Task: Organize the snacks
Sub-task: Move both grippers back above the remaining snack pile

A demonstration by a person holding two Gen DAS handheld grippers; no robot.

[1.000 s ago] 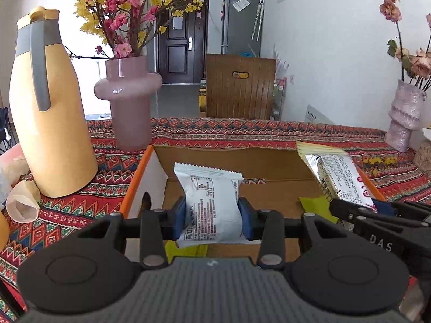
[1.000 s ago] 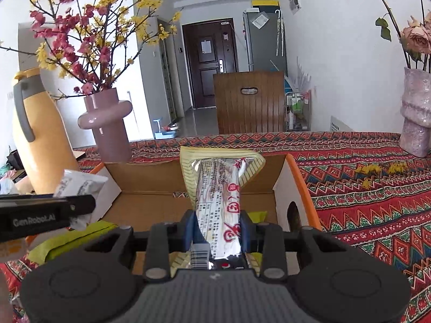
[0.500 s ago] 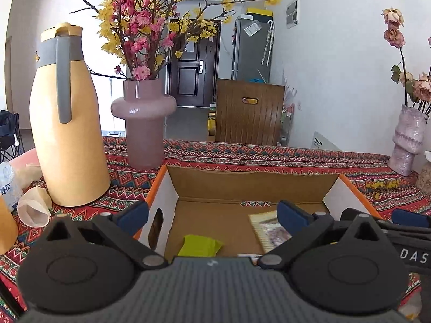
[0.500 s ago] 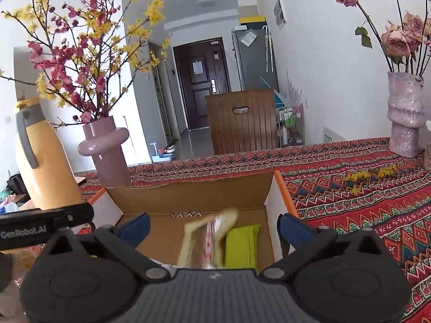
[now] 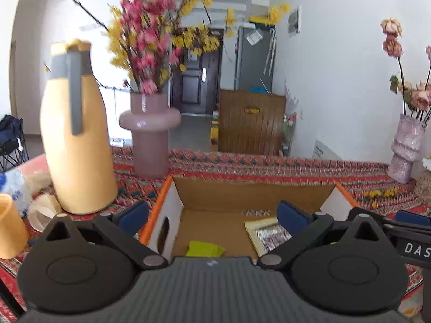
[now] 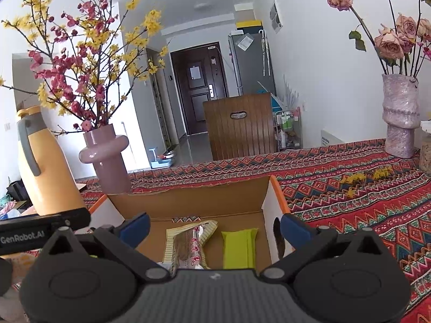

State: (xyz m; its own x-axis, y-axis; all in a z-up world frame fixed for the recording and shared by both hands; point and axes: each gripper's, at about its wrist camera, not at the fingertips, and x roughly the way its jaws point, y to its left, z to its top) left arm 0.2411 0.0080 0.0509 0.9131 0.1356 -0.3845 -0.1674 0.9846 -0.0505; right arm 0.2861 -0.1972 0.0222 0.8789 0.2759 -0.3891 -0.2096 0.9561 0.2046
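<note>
Hovering near the box (image 6: 188, 202), your left gripper (image 5: 212, 214) and right gripper (image 6: 214, 226) hold fingers spread, pinching nothing; silver snack (image 6: 190, 245) and green packet (image 6: 238, 247) lie inside, side by side.

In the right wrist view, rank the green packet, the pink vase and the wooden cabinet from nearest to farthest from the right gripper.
1. Green packet, in the box just ahead of the right gripper.
2. Pink vase, behind the box, left.
3. Wooden cabinet, beyond the table.

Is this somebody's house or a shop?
Most likely a home: a table under a patterned cloth, a vase of flowers, a front door and a fridge down the hall.
</note>
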